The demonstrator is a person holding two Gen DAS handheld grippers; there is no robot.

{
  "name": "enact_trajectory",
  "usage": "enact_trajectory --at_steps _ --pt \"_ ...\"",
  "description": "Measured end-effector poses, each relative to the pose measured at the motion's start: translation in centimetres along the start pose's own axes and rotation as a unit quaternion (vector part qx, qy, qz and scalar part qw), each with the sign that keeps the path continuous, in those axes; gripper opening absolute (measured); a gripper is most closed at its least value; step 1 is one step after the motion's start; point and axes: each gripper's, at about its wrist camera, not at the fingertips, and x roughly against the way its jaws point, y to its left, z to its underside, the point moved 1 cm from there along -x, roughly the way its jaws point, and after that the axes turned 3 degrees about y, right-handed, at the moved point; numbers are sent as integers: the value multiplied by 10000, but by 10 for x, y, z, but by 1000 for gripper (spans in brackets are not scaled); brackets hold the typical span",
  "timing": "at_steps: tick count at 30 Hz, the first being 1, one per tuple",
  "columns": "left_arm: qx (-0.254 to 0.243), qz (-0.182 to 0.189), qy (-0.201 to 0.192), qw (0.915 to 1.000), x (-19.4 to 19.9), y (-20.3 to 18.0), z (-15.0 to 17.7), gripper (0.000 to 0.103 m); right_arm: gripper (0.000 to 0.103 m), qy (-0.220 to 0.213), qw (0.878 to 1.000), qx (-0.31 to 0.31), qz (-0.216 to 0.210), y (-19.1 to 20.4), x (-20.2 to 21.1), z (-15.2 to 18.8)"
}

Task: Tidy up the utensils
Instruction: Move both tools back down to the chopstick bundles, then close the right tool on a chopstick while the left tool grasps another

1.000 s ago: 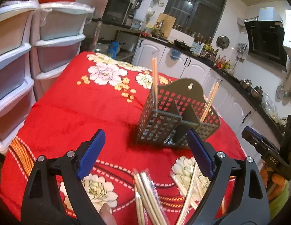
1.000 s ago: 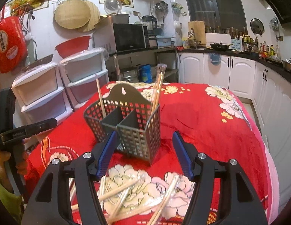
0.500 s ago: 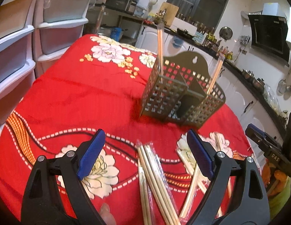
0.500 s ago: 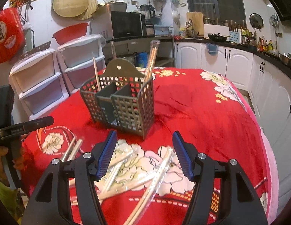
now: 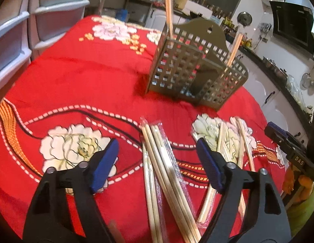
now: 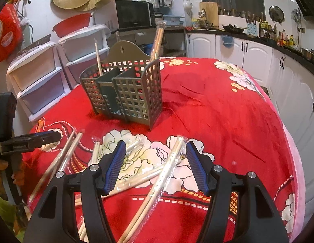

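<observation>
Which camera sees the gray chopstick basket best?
The right wrist view: the gray chopstick basket looks sharp there, its dividers and open top plain. The left wrist view shows it too, blurrier, seen from its other front corner.

"DAS" on the right tool (image 5: 298, 158)

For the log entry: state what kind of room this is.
Most likely a home kitchen: a microwave on a shelf, white cabinets under a dark counter, and a range hood on the wall. The work happens on a table under a red floral cloth.
</observation>
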Motion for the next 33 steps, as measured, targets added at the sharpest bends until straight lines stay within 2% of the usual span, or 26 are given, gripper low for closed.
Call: enact_trajectory --at_steps 7,19,25,27,30,33 --pt "215 59 384 9990 -22 9 -4 47 59 208 9997 -63 74 -8 -15 -1" --pt "502 141 618 9967 -44 21 -25 31 58 1081 9938 -248 86 -27 -75 -13" --pt "521 93 678 9963 -49 21 -30 18 41 1418 9881 -588 21 -38 -98 -16" --pt "500 74 695 9963 -51 20 -31 15 35 1397 9881 -648 -45 -39 -100 -18" --pt "543 99 720 9959 -51 21 -33 8 17 1379 9868 -825 -196 -44 -100 -19" --pt "551 112 728 9958 -51 21 -35 8 13 1275 9875 -885 -256 -48 -97 -20"
